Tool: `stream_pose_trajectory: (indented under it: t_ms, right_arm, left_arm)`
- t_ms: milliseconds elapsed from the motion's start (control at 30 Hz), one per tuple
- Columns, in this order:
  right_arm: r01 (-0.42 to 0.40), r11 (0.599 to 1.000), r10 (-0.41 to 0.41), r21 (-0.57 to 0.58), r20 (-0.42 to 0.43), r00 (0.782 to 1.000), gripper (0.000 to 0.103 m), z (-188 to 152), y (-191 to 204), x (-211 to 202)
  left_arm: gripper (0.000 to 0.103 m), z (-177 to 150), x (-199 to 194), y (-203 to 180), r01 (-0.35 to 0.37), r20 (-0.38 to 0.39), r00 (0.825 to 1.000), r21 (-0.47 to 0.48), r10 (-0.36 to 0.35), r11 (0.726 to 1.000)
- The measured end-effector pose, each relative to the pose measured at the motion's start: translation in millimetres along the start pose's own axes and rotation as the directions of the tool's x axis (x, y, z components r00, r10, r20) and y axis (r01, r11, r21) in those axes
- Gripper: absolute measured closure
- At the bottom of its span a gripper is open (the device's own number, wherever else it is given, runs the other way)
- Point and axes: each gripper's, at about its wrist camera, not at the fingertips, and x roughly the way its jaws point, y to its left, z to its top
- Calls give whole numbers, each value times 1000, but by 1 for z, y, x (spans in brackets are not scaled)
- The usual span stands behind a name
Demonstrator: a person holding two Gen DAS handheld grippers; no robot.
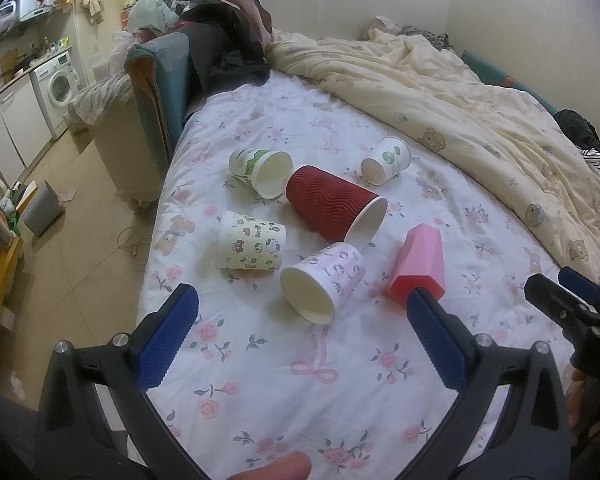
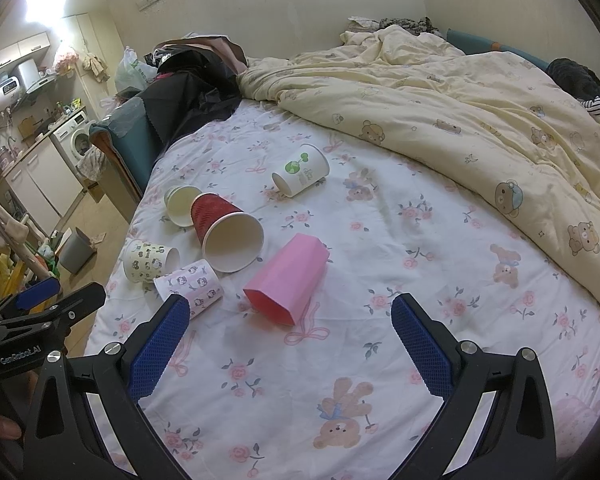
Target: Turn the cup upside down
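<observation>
Lying on their sides on the floral bedsheet (image 2: pixel 380 240) I see six cups, none gripped. Nearest my right gripper (image 2: pixel 290 320) is the faceted pink cup (image 2: pixel 288 280), mouth toward me. My left gripper (image 1: pixel 302 322) faces the white cartoon-print cup (image 1: pixel 324 280). Both grippers' jaws are spread wide, holding nothing.

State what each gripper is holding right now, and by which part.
Nothing is held. The left gripper and right gripper are both open above the bedsheet, with the six cups lying untouched on their sides.
</observation>
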Motion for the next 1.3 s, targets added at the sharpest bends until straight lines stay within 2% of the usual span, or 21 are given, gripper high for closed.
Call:
stream_pose_trajectory:
  t_ms: [800, 900, 1033, 1300]
  right_arm:
    - [8, 1000, -8, 1, 1, 1000, 0, 1, -1, -1]
    - [17, 1000, -17, 8, 4, 1000, 0, 11, -4, 0]
    - [45, 999, -44, -15, 29, 999, 0, 33, -12, 5]
    - [61, 997, -62, 37, 10, 998, 0, 72, -46, 37]
  left_arm:
    - [0, 5, -2, -8, 6, 4, 1000, 31, -6, 1000]
    - [0, 17, 0, -8, 20, -9, 1000, 28, -19, 999]
    - [0, 36, 6, -13, 14, 16, 1000, 35, -15, 999]
    - [0, 80, 49, -37, 37, -27, 999, 90, -35, 995]
